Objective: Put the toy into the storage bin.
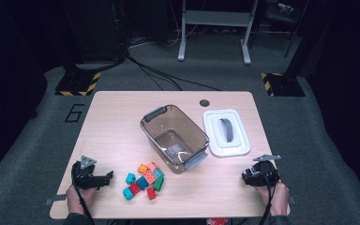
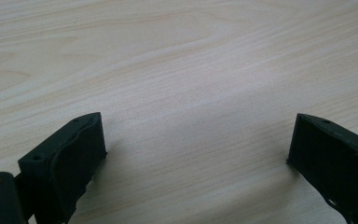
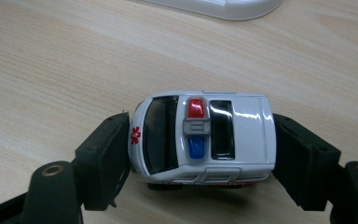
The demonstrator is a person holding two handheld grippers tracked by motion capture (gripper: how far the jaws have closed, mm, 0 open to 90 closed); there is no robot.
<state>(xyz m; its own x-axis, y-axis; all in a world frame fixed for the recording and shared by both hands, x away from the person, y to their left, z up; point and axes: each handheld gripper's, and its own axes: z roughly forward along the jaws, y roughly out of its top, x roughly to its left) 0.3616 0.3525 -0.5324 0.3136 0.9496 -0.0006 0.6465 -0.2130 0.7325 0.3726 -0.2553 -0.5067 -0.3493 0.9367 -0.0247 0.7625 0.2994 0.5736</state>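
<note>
My right gripper (image 3: 200, 144) clamped end-to-end on toy ambulance (image 3: 205, 135), white lid (image 3: 214, 7) at 12 o'clock; my left gripper (image 2: 196, 140) jaws apart over bare table (image 2: 177, 56).

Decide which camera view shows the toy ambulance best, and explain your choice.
The right gripper view: the toy ambulance sits close up on the table, red and blue roof lights clear, with the right gripper closed on its two ends. In the high view it cannot be made out. The left gripper view looks at bare tabletop.

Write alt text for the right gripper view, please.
A white toy ambulance with red and blue roof lights sits on the wooden table, clamped front and rear by the right gripper. A white lid's edge shows at the top.
</note>
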